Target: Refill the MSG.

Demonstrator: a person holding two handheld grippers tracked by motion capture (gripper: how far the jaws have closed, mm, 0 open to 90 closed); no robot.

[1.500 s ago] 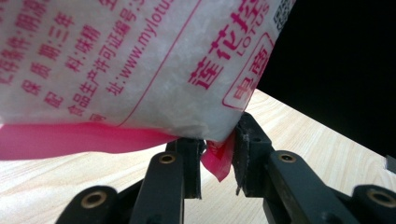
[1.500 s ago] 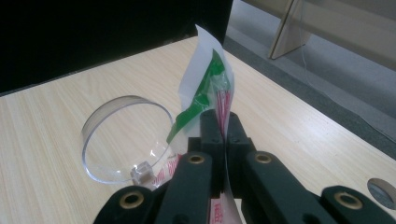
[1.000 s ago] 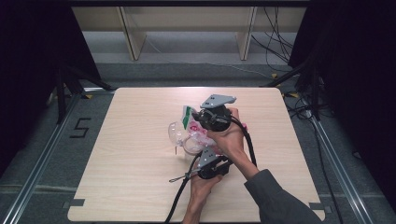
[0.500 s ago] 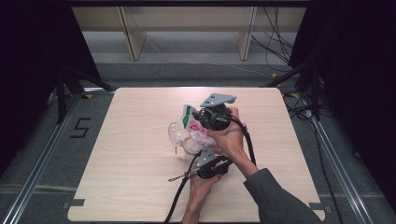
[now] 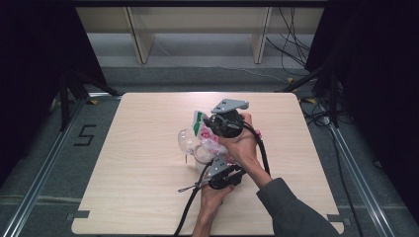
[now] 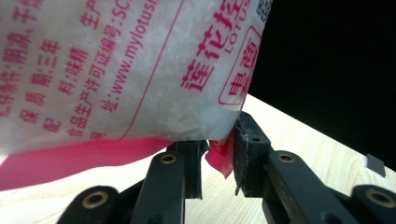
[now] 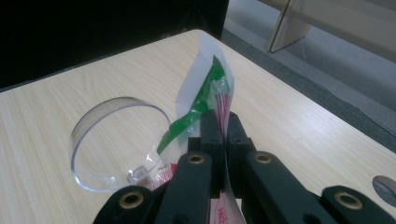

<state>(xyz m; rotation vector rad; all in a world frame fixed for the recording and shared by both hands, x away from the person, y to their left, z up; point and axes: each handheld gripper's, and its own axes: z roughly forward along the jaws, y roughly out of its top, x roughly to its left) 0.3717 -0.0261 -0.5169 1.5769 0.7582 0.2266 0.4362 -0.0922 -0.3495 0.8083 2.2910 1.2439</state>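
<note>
Near the table's (image 5: 148,197) centre, both grippers clamp a white bag (image 6: 116,70) printed in pink: the right gripper (image 7: 223,122) pinches its green-striped top at 12 o'clock, the left gripper (image 6: 218,154) a pink corner at 6 (likely pre-tear). Next: pull apart steadily beside the clear cup (image 7: 116,140).

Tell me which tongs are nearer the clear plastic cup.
Right, though it's close. The right tongs pinch the bag's green-striped top edge just beside the clear plastic cup. The left tongs grip the bag's pink bottom edge, nearer the person.
</note>
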